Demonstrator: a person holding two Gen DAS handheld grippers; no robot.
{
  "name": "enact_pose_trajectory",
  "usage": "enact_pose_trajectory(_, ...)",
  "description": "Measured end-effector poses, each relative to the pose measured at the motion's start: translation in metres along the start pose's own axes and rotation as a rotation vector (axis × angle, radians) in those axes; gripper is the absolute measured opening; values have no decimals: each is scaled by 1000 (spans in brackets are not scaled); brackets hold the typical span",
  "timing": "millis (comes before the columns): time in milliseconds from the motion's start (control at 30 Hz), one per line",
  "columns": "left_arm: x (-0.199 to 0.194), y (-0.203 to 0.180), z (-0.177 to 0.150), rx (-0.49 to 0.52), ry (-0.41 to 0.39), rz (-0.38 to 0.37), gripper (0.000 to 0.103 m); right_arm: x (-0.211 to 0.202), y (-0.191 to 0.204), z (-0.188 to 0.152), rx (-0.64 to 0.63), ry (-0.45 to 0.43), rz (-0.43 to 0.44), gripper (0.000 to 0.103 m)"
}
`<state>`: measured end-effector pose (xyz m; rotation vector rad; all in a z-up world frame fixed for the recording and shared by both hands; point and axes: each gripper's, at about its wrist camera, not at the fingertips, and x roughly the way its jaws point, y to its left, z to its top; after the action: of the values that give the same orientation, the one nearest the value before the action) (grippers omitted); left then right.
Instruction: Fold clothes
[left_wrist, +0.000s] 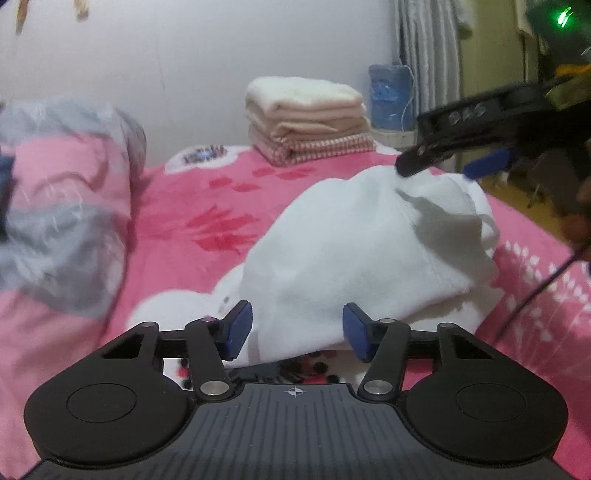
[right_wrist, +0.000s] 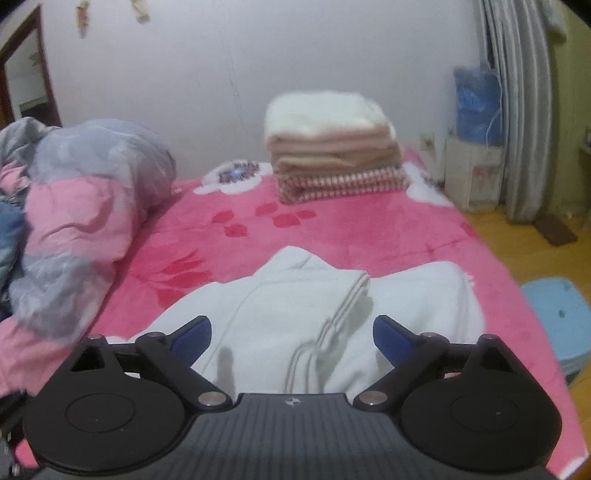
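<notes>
left gripper (left_wrist: 297, 328): black linkage arms, silver pivot screws, blue pads on fingers (left_wrist: 240, 326), ribbed dark-grey body, white crosshair mark | right gripper (right_wrist: 291, 339): same build, blue-padded fingers (right_wrist: 194, 338), two round black discs | seen from left wrist view: green light, possibly an indicator, blurred

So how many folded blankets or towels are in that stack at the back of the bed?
3, as far as I can tell: a fluffy white one on top, a beige one in the middle, and a red-and-white striped one at the bottom. Blur may hide more layers.
</notes>
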<state>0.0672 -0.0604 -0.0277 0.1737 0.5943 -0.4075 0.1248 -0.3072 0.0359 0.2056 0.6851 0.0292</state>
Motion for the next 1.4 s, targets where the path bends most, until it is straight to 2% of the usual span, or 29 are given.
enact_pose_trajectory(67, 5, 2, -2, -37, 15, -18, 40, 16, -6, 1, 31, 47, 21, 80)
enact_pose_trajectory(167, 12, 4, -5, -75, 45, -32, 23, 28, -9, -2, 75, 84, 85, 67)
enact_pose_trajectory(200, 13, 5, -6, -87, 52, -39, 21, 26, -8, -4, 74, 76, 98, 64)
enact_pose_trajectory(267, 12, 8, -8, -107, 54, -43, 13, 15, -4, -5, 62, 43, 120, 38)
enact_pose_trajectory(300, 11, 10, -9, -115, 55, -43, 12, 7, -2, -6, 56, 24, 131, 31)
enact_pose_trajectory(333, 10, 11, -9, -122, 57, -43, 10, -1, 0, -7, 52, 7, 149, 19)
enact_pose_trajectory(367, 8, 13, -9, -130, 60, -44, 8, -9, 1, -8, 54, -7, 171, 15)
enact_pose_trajectory(467, 1, 21, -10, -166, 69, -47, 6, -34, 9, -14, 44, -22, 261, 13)
enact_pose_trajectory(600, -15, 34, -12, -218, 63, -43, 5, -66, 22, -32, 19, 4, 375, 12)
enact_pose_trajectory(900, -59, 62, -10, -325, 49, -41, 5, -132, 67, -89, -66, 87, 586, 11)
enact_pose_trajectory(1033, -67, 63, -9, -341, 55, -66, 7, -154, 91, -115, -121, 161, 672, 11)
enact_pose_trajectory(1133, -67, 58, -9, -335, 72, -88, 10, -161, 111, -138, -202, 258, 662, 11)
enact_pose_trajectory(1200, -61, 49, -12, -300, 107, -108, 20, -162, 121, -151, -246, 323, 614, 12)
enact_pose_trajectory(1300, -50, 34, -21, -245, 155, -117, 23, -162, 126, -163, -283, 430, 532, 20)
enact_pose_trajectory(1333, -47, 29, -24, -226, 169, -116, 25, -167, 125, -163, -294, 439, 510, 28)
enact_pose_trajectory(1367, -45, 26, -27, -206, 179, -109, 27, -173, 123, -163, -304, 434, 490, 44)
enact_pose_trajectory(1400, -43, 22, -30, -187, 186, -99, 27, -180, 119, -161, -310, 423, 473, 50)
